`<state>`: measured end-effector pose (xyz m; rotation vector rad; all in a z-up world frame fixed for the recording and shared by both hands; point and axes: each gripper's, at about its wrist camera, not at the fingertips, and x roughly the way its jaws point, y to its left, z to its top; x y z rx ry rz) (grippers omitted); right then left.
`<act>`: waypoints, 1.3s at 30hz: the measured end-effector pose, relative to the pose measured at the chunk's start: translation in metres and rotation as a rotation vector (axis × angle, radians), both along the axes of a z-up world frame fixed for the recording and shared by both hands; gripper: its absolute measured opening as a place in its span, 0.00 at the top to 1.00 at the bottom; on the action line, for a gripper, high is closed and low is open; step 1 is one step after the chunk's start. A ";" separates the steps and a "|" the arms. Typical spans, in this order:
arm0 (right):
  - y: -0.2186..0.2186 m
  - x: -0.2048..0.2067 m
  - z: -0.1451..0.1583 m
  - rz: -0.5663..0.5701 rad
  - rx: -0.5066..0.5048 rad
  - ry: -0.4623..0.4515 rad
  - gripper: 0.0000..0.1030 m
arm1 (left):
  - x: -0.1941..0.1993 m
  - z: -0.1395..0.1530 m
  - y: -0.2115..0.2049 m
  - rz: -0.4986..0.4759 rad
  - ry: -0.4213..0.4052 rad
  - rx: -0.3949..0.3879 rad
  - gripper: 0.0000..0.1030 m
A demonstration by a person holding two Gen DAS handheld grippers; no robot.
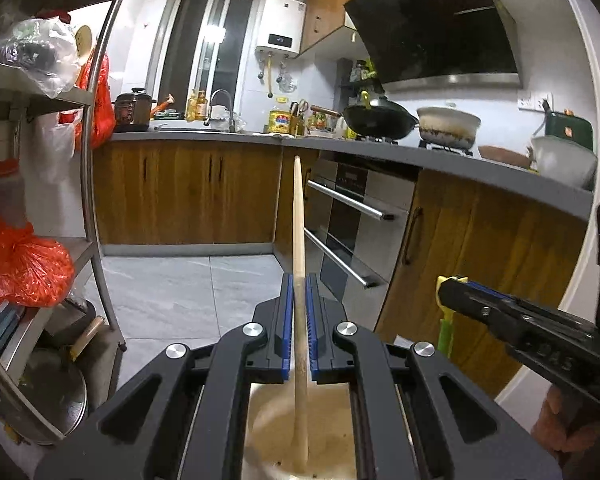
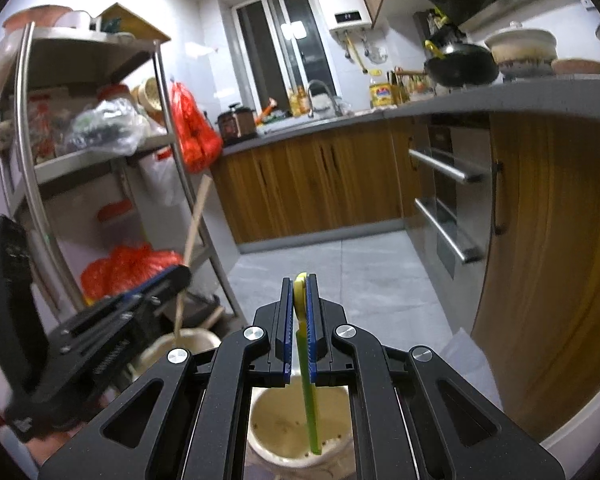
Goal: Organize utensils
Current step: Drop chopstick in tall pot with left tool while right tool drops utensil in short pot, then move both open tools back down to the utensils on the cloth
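My left gripper [image 1: 299, 280] is shut on a long pale wooden stick [image 1: 298, 220] that stands upright. Its lower end dips into a cream round cup [image 1: 268, 432] under the gripper. My right gripper [image 2: 300, 280] is shut on a flat green utensil [image 2: 310, 400] with a yellow top. That utensil's lower end hangs inside a cream cup [image 2: 340, 448] with small holes in its bottom. In the right wrist view the left gripper [image 2: 182, 274] is at the left, its stick [image 2: 198, 216] running down into a cream cup [image 2: 196, 338]. The right gripper [image 1: 452, 284] shows at the right of the left wrist view.
A steel shelf rack [image 2: 168, 128] with plastic bags and orange bags [image 1: 16, 268] stands at the left. Wooden cabinets [image 1: 188, 192] and an oven with bar handles [image 1: 348, 200] run under a grey counter [image 1: 480, 168] holding a black wok [image 1: 380, 118] and a white pot [image 1: 448, 126]. Grey floor tiles [image 2: 340, 272] lie ahead.
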<state>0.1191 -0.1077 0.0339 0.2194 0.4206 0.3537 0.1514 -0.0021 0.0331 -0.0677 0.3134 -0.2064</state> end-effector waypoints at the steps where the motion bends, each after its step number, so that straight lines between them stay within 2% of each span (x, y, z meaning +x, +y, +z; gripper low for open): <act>1: 0.000 0.000 -0.004 0.003 0.001 0.013 0.93 | -0.005 -0.001 0.001 0.001 -0.001 0.015 0.94; 5: 0.000 -0.002 -0.016 0.004 -0.014 0.041 0.93 | -0.020 -0.008 0.001 -0.007 0.013 0.065 0.94; 11: 0.000 0.000 -0.026 -0.014 -0.039 0.085 0.93 | -0.029 -0.013 0.005 -0.007 0.052 0.081 0.92; 12: -0.001 -0.001 -0.027 -0.020 -0.040 0.087 0.93 | -0.030 -0.012 0.005 0.000 0.052 0.086 0.89; 13: -0.002 -0.001 -0.028 -0.026 -0.040 0.092 0.93 | -0.031 -0.012 0.006 0.010 0.054 0.089 0.79; 14: -0.003 -0.001 -0.028 -0.028 -0.039 0.098 0.93 | -0.032 -0.012 0.007 0.018 0.054 0.086 0.65; 16: -0.006 -0.002 -0.028 -0.029 -0.028 0.103 0.78 | -0.035 -0.009 0.012 0.031 0.046 0.066 0.52; 18: -0.010 -0.006 -0.024 -0.031 -0.017 0.092 0.69 | -0.037 -0.006 0.016 0.045 0.045 0.061 0.48; 20: -0.013 -0.013 -0.020 -0.030 -0.012 0.080 0.65 | -0.039 -0.002 0.021 0.058 0.044 0.055 0.36; 21: -0.015 -0.016 -0.017 -0.030 -0.007 0.073 0.59 | -0.041 -0.001 0.024 0.065 0.041 0.051 0.32; 23: -0.022 -0.024 -0.011 -0.042 0.000 0.053 0.42 | -0.047 0.003 0.030 0.083 0.031 0.040 0.17; 24: -0.025 -0.029 -0.009 -0.050 0.002 0.043 0.29 | -0.051 0.005 0.033 0.090 0.026 0.034 0.13; 25: -0.028 -0.033 -0.006 -0.055 0.006 0.033 0.20 | -0.053 0.007 0.036 0.095 0.023 0.032 0.08; 26: -0.031 -0.037 -0.004 -0.057 0.010 0.026 0.17 | -0.057 0.009 0.038 0.101 0.021 0.028 0.05; 28: -0.039 -0.044 0.001 -0.071 0.015 0.009 0.06 | -0.062 0.011 0.043 0.109 0.025 0.028 0.05; 39: -0.067 -0.077 0.005 -0.137 -0.055 -0.015 0.05 | -0.099 0.008 0.055 0.103 0.073 0.038 0.05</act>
